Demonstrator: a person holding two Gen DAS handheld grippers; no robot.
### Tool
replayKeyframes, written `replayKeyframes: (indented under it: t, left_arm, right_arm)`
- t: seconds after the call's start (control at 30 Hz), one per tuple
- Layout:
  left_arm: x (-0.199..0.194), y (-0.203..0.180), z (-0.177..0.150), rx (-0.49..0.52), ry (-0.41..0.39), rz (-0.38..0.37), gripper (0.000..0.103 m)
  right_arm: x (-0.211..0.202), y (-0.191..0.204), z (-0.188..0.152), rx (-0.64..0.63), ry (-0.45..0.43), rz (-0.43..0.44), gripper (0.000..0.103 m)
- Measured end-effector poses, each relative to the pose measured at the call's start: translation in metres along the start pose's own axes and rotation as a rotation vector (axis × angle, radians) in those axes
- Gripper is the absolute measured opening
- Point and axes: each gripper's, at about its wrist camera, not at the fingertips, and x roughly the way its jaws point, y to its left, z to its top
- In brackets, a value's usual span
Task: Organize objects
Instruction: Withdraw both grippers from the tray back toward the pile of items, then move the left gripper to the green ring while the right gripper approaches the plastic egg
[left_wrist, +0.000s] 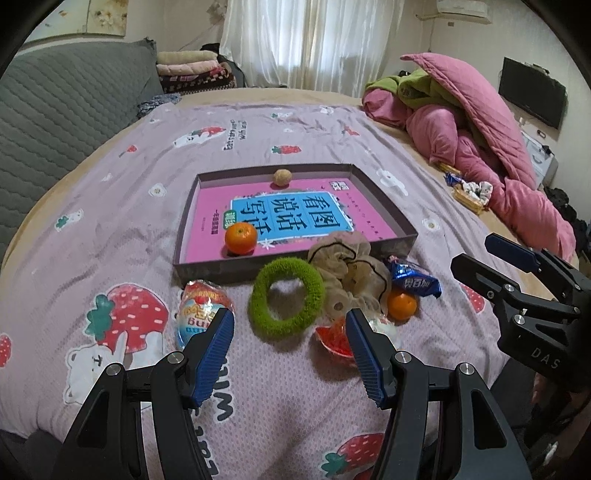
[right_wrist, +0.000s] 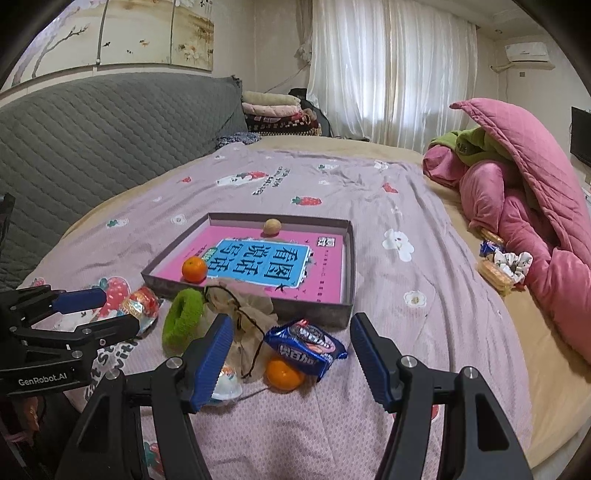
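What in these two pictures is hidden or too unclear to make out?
- Jelly cup, right wrist view: mostly behind the right claw's finger.
- Lower orange, left wrist view: partly under the beige scrunchie.
- Red wrapper, left wrist view: cut off by the left claw's finger; print unreadable.
- Snacks by the pink quilt: too small to identify.
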Motion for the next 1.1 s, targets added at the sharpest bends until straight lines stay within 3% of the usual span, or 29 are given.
replayKeyframes:
  t: [1.1]
  left_arm:
    - [0.024, 0.004, -0.016, -0.006, 0.068, -0.001, 0.064]
  right_arm:
    - [0.020, 0.032, -0.039, -0.071, 0.080, 0.066, 0.065]
